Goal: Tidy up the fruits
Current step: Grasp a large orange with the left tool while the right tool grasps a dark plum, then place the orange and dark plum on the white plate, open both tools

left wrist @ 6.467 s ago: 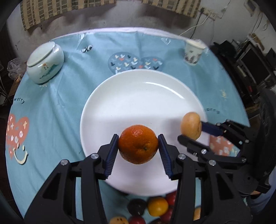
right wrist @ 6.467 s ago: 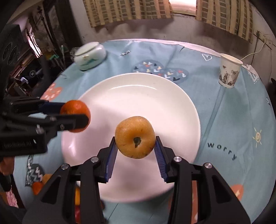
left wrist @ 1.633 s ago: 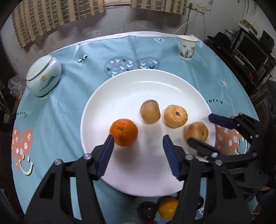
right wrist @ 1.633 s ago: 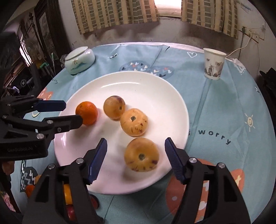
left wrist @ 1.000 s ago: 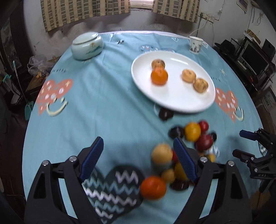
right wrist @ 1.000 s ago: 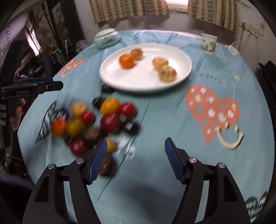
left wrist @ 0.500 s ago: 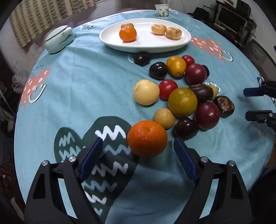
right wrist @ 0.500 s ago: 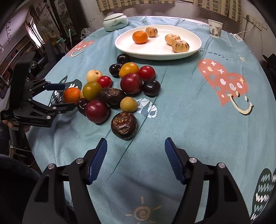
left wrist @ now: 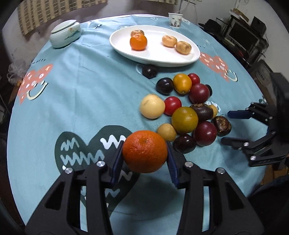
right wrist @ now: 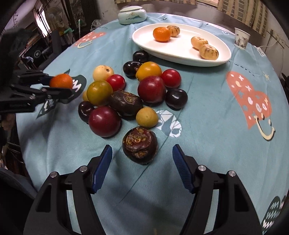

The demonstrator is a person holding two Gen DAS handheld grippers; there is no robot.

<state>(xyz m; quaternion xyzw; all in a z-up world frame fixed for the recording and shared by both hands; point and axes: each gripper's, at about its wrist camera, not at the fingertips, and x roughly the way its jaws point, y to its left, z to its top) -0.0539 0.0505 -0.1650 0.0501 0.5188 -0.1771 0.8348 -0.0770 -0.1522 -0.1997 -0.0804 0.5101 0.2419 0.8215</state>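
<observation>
Orange mandarin (left wrist: 145,151) sits clamped between left hand-held gripper (left wrist: 144,159) pads.

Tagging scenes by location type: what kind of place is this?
Probably a lived-in home room. A round table under a printed blue tablecloth holds a white plate and loose fruit; checked curtains hang behind, with a fan and cluttered electronics shelves at the sides.

fruit pile (right wrist: 130,94) crowded, tablecloth (right wrist: 207,126) rightward free

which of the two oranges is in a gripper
The orange at the near edge of the pile, clamped between the left gripper's blue pads. The other orange lies free on the white plate.
</observation>
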